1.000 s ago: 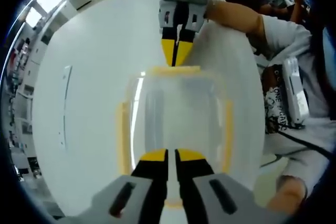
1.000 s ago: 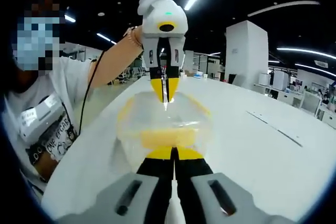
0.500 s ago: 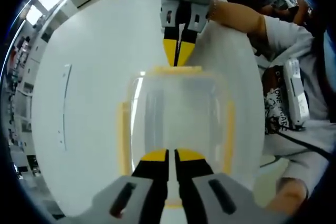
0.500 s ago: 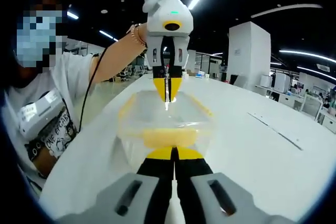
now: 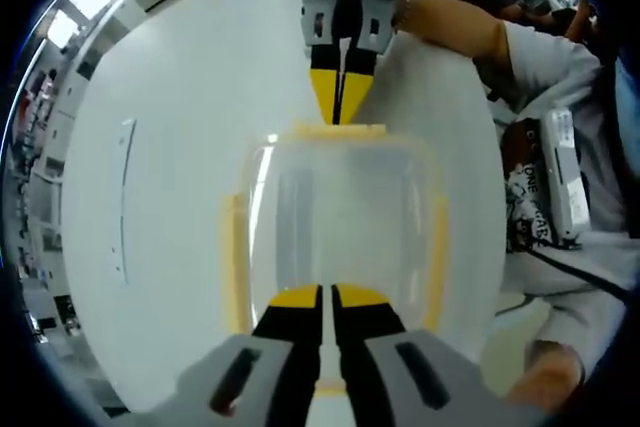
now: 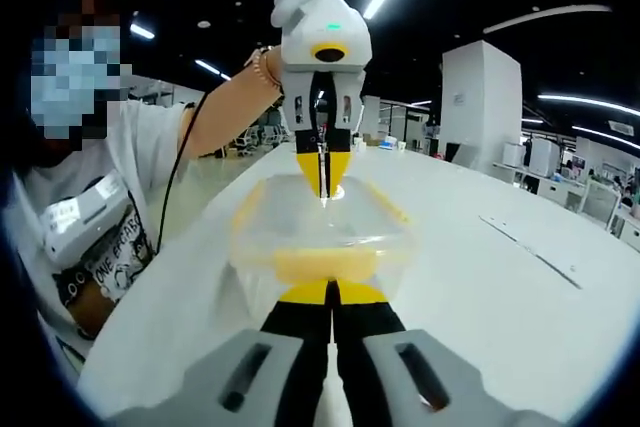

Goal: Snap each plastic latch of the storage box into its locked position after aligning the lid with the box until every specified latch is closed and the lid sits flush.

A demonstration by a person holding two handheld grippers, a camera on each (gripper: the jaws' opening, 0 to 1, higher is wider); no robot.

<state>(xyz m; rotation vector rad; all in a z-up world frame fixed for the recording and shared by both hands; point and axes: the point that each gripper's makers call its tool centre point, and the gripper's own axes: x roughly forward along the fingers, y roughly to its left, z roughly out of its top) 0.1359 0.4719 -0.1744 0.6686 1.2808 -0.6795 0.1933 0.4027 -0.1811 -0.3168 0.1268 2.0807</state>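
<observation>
You have the box (image 5: 340, 222) in the middle of the white table (image 5: 180, 147), its clear lid (image 5: 345, 197) sitting square on it as far as the left gripper view shows, so the aligning looks done. What is left is the latches, and how many are truly locked you cannot tell from here. The yellow side latches at 9 o'clock (image 5: 233, 262) and 3 o'clock (image 5: 437, 257) in the left gripper view lie along the walls, but whether they have clicked is not clear. You are working the two end latches now, one gripper at each. Your left gripper (image 5: 329, 297) has its jaws closed tip to tip with only a sliver between them, holding nothing, the tips resting at the near end of the lid at 6 o'clock. Your right gripper (image 6: 330, 295) is likewise clenched and empty, tips against the near end latch (image 6: 325, 264) in its own view; from the left gripper view it stands at 12 o'clock, tips down on the far end latch (image 5: 340, 132).
</observation>
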